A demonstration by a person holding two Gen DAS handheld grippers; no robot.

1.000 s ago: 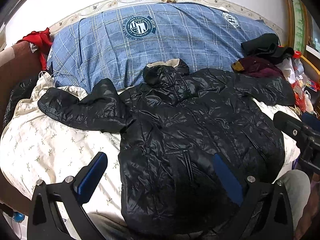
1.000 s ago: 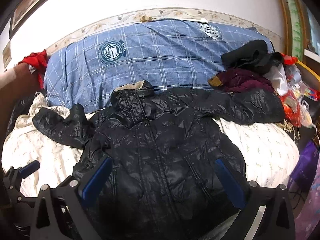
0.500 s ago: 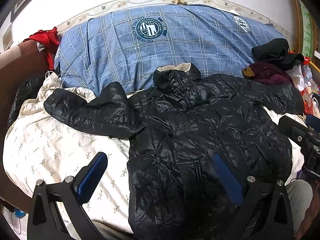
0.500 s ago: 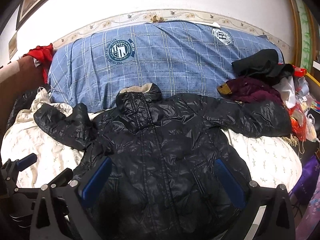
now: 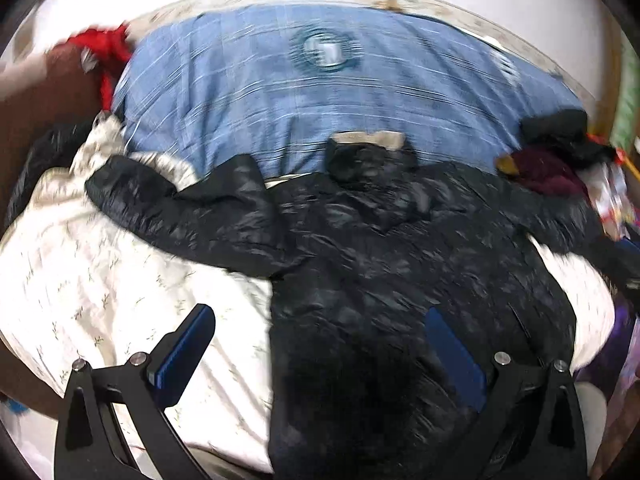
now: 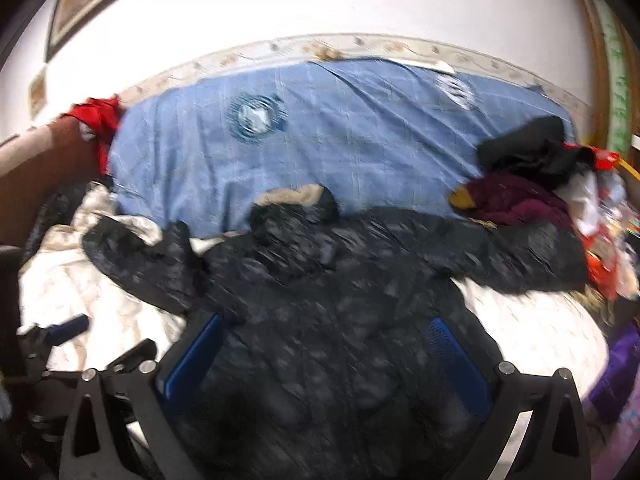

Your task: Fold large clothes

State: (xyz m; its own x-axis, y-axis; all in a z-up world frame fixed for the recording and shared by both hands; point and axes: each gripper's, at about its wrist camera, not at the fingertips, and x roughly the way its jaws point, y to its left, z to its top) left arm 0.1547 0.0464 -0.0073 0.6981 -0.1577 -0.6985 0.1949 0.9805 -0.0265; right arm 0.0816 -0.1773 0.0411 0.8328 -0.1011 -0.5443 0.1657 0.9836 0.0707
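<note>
I see the black jacket (image 5: 400,264) spread flat across the bed (image 5: 100,280), collar toward the blue quilt (image 5: 320,120) at the far edge. My left gripper (image 5: 320,348) and right gripper (image 6: 324,356) hover over its hem, both spread wide, gripping nothing.

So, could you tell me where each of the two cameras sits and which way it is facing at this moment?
Left wrist: on the left gripper, above the near bed edge, facing the wall; its open blue-padded fingers frame the black jacket and the white sheet.
Right wrist: on the right gripper, further right, facing the same way; its open fingers straddle the jacket's body, and the left gripper shows at lower left.
Shared: jacket, blue plaid cover, maroon garment.
</note>
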